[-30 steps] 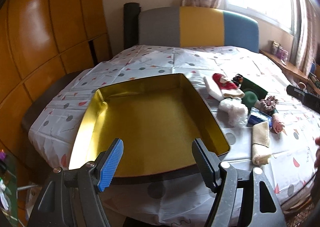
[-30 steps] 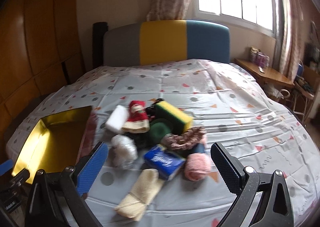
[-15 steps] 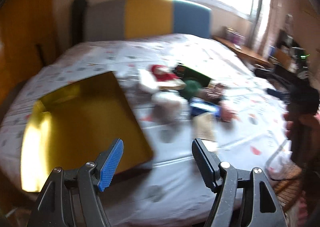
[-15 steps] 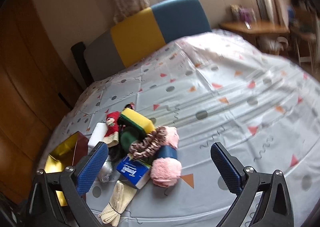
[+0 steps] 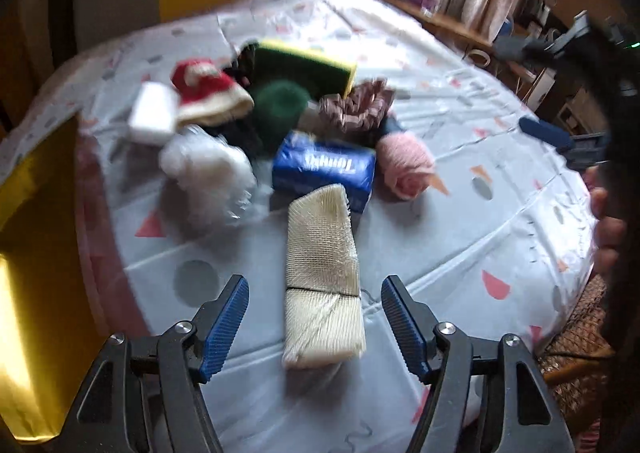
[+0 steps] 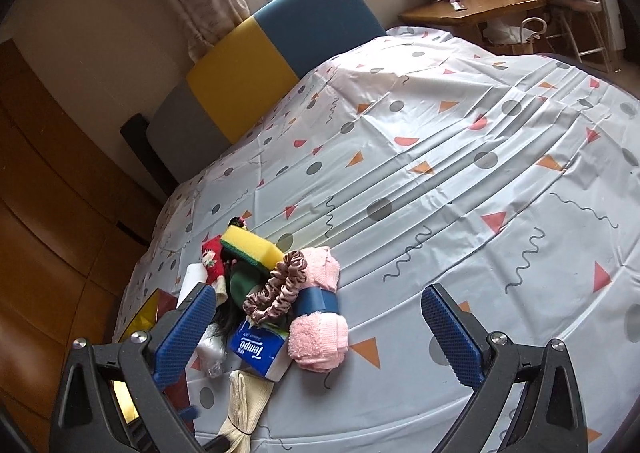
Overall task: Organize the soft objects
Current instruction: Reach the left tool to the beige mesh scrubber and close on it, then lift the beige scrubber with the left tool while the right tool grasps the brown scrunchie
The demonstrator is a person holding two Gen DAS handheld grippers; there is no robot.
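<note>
A pile of soft things lies on the patterned bed sheet (image 6: 460, 173). My left gripper (image 5: 314, 323) points down over a folded cream cloth (image 5: 320, 285). The cloth lies between its blue pads, untouched, and the jaws are closing. Behind the cloth are a blue tissue pack (image 5: 324, 169), a pink towel roll (image 5: 406, 163), a white fluffy bundle (image 5: 208, 177), a green yarn ball (image 5: 278, 105), a red knit hat (image 5: 208, 89), a scrunchie (image 5: 356, 109) and a sponge (image 5: 304, 69). My right gripper (image 6: 318, 305) hovers open above the pink towel roll (image 6: 320, 341), holding nothing.
An open gold-lined box (image 5: 36, 253) sits left of the pile, at the bed's near edge. A person's hand (image 5: 608, 229) shows at the right of the left wrist view. A wooden desk (image 6: 472, 9) stands beyond the bed, and a padded headboard (image 6: 280, 61) at its far end.
The left gripper swung from above the gold box to the right and down over the cream cloth. The right gripper rolled and shifted right, so the pile now sits low and left.
</note>
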